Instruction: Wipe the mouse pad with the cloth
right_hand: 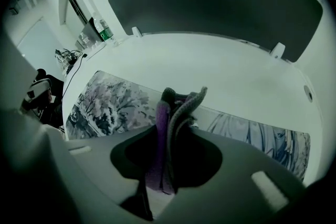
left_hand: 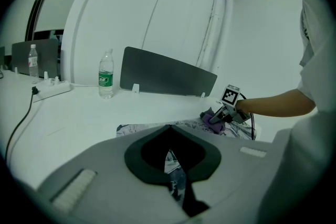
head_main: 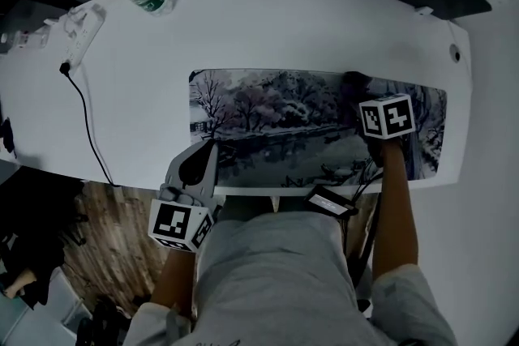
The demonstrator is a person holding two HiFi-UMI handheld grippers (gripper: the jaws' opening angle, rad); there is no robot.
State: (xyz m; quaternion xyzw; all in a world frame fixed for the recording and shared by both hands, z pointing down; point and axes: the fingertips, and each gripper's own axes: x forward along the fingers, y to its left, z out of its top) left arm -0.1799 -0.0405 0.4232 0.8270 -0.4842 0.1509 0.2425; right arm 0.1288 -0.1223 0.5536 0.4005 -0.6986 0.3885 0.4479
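Left gripper, fingers closed, rests at the pad's lower-left corner, probably steadying it; right gripper, frame right, pinches the cloth against the pad for wiping.

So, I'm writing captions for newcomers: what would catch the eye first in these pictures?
The long mouse pad, printed with wintry trees, stands out, lying along the near edge of the white desk. Over its right part the right gripper clamps a bunched purple cloth, while the left gripper pinches the pad's left front corner.
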